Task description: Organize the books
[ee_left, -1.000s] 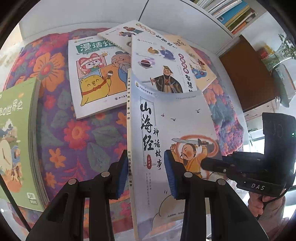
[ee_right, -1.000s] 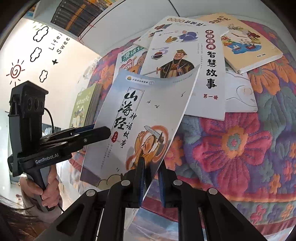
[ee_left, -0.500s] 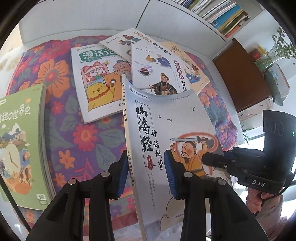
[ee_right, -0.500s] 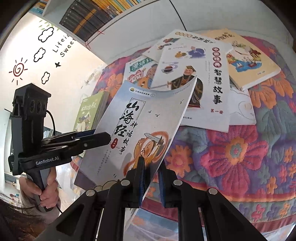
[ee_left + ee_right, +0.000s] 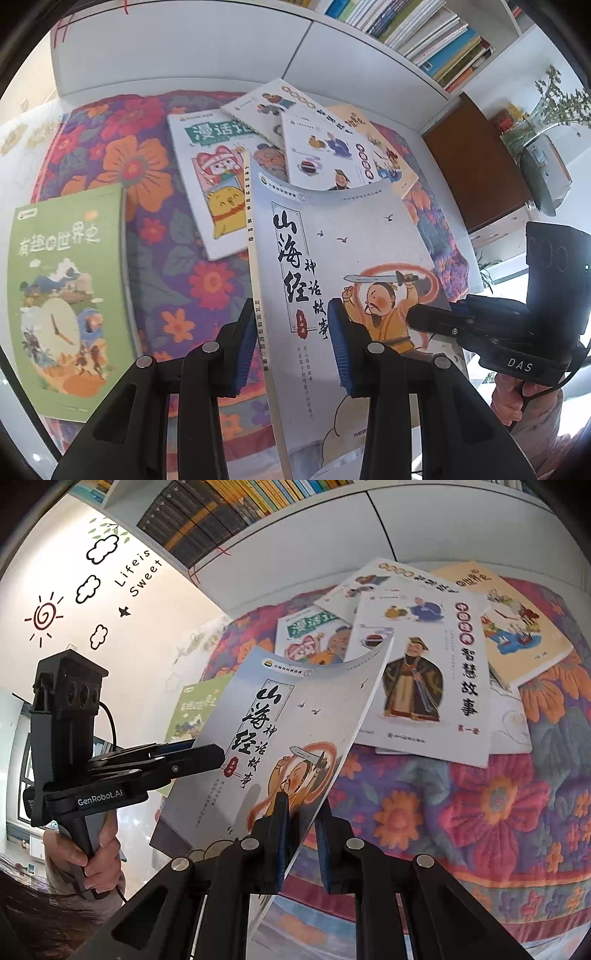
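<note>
A grey-blue book (image 5: 343, 258) with a sword-wielding figure on its cover is held in the air above the table; it also shows in the right wrist view (image 5: 280, 731). My right gripper (image 5: 301, 834) is shut on its front right edge, and shows from the left wrist view (image 5: 436, 321). My left gripper (image 5: 291, 347) has its jaws apart around the book's spine side; the right wrist view (image 5: 195, 755) shows its fingers over and under the book's left part. Whether they press the book is unclear.
A floral cloth (image 5: 129, 173) covers the table. A green book (image 5: 66, 295) lies at the left. Several overlapping books (image 5: 424, 672) lie at the back. A bookshelf (image 5: 417, 33) stands behind, a brown cabinet (image 5: 480, 166) and a plant (image 5: 561, 99) to the right.
Both grippers and the grey-blue book have moved up and back from the table. The green book at the left has come more into view.
</note>
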A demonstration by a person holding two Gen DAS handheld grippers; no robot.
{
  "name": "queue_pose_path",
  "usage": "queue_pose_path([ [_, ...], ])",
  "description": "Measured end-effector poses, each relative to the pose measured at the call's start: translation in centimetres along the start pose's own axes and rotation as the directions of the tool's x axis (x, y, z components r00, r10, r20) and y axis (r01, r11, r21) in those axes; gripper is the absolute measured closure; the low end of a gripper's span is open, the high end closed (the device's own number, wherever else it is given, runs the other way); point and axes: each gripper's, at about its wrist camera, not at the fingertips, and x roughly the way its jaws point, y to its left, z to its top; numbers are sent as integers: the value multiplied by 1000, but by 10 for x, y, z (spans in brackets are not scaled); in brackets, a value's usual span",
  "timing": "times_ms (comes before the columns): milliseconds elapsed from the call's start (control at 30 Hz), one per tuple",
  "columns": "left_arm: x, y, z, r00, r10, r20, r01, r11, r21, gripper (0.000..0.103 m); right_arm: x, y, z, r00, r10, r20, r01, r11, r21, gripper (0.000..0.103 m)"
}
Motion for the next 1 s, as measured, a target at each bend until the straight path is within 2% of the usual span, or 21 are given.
queue_pose_path([
  [633, -42, 44, 2, 996, -53, 65, 54, 999, -8, 69, 6, 60, 11, 999, -19, 40, 20, 1000, -23, 90],
  [1000, -60, 85, -5, 986, -100, 137, 113, 990, -88, 68, 15, 101, 25, 998, -48, 35, 50, 995, -84, 90],
])
